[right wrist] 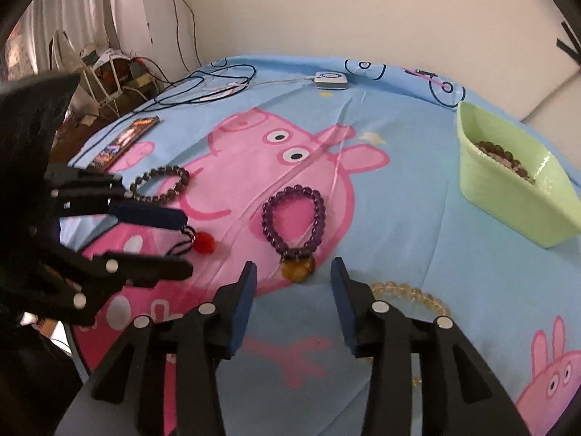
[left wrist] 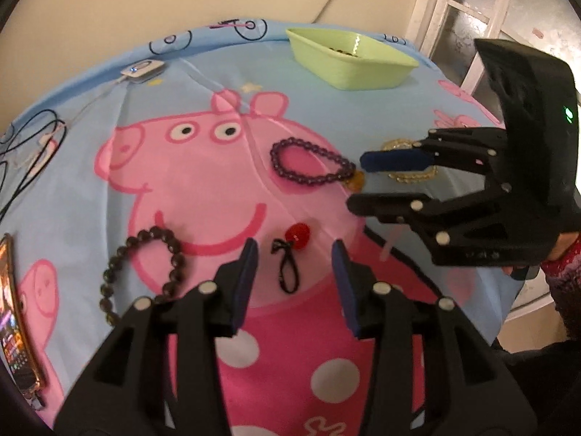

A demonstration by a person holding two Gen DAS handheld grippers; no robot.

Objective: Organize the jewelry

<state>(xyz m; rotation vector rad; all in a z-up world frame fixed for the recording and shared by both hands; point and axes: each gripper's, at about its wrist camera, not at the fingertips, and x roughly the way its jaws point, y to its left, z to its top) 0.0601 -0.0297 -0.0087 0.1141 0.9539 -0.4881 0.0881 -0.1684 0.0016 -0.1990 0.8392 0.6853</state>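
A purple bead bracelet (left wrist: 308, 161) (right wrist: 294, 218) with an amber pendant (right wrist: 297, 268) lies mid-table. A red bead charm on a black cord (left wrist: 290, 254) (right wrist: 198, 241) lies just in front of my open left gripper (left wrist: 294, 250) (right wrist: 183, 239). My right gripper (right wrist: 292, 272) (left wrist: 357, 181) is open, hovering close before the amber pendant. A dark brown bead bracelet (left wrist: 145, 269) (right wrist: 159, 185) lies to the left. A yellow clear bead bracelet (left wrist: 410, 174) (right wrist: 410, 296) lies under the right gripper. A green tray (left wrist: 348, 60) (right wrist: 508, 189) holds a beaded piece.
A phone (left wrist: 14, 319) (right wrist: 123, 141) lies at the table's left edge. A small white device (left wrist: 141, 71) (right wrist: 330, 80) and black cables (left wrist: 32, 145) sit at the far side. The cartoon-print cloth (left wrist: 181, 189) covers the round table.
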